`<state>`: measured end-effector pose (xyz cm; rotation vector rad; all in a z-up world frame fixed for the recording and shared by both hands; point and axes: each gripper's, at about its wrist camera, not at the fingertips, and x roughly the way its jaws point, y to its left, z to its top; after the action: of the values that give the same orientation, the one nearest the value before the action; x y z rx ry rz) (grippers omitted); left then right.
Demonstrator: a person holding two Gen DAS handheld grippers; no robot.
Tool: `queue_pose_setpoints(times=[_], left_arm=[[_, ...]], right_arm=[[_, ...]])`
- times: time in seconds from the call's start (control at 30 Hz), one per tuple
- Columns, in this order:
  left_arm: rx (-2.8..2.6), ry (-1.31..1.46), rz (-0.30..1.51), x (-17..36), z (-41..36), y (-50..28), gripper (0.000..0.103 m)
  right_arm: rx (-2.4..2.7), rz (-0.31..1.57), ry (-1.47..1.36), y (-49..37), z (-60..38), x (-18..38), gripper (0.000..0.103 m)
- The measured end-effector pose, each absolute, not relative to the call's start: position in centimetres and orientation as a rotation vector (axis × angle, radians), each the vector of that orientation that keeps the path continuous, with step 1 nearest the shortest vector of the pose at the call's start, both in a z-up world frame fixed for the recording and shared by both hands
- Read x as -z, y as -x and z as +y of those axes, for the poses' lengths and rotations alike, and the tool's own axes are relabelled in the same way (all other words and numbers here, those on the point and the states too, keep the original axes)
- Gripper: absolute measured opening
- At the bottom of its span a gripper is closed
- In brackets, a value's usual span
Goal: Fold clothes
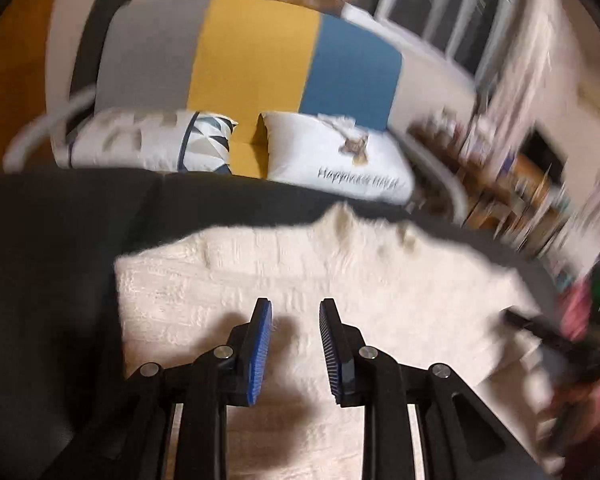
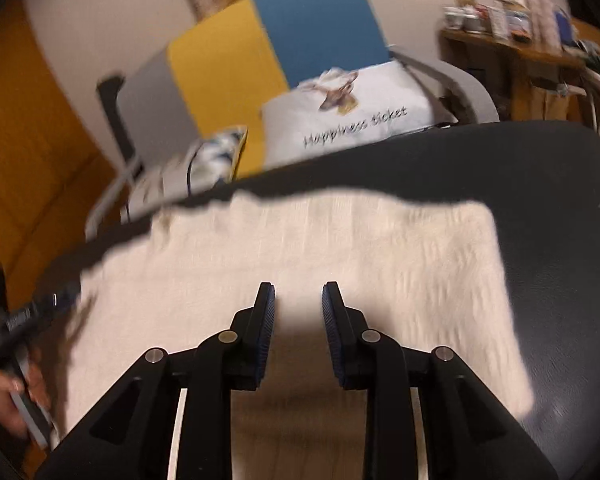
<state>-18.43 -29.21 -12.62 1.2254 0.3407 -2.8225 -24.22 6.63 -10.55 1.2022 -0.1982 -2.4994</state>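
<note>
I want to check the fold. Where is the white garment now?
In both wrist views the white garment lies on the dark surface, under both grippers' fingers, before the lettered pillow.

Counter [image 2: 560, 200]: dark, smooth top, rounded far edge. Directly on it: one cream fuzzy garment [image 2: 300, 248], spread flat, far edge ragged, dark surface bare on either side of it.
</note>
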Motion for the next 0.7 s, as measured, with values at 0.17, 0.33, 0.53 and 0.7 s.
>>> queue_pose_setpoints(times=[0.17, 0.33, 0.53, 0.7], left_arm=[[2.785, -1.253, 0.522, 12.6, -30.2, 18.0, 0.025], [2.943, -1.242, 0.474, 10.6, -26.9, 17.3, 0.025], [2.855, -1.309, 0.418, 13.1, -25.5, 16.3, 0.025], [2.964, -1.252, 0.394, 10.8, -23.6, 16.8, 0.026]], right_arm=[[2.484, -0.248, -1.189, 22.9, 8.2, 11.8, 0.027], [2.483, -0.426, -1.11, 21.5, 10.2, 9.9, 0.027], [2.451, -0.324, -1.248, 21.2, 8.4, 12.4, 0.027], [2.48, -0.406, -1.183, 20.6, 10.0, 11.0, 0.027]])
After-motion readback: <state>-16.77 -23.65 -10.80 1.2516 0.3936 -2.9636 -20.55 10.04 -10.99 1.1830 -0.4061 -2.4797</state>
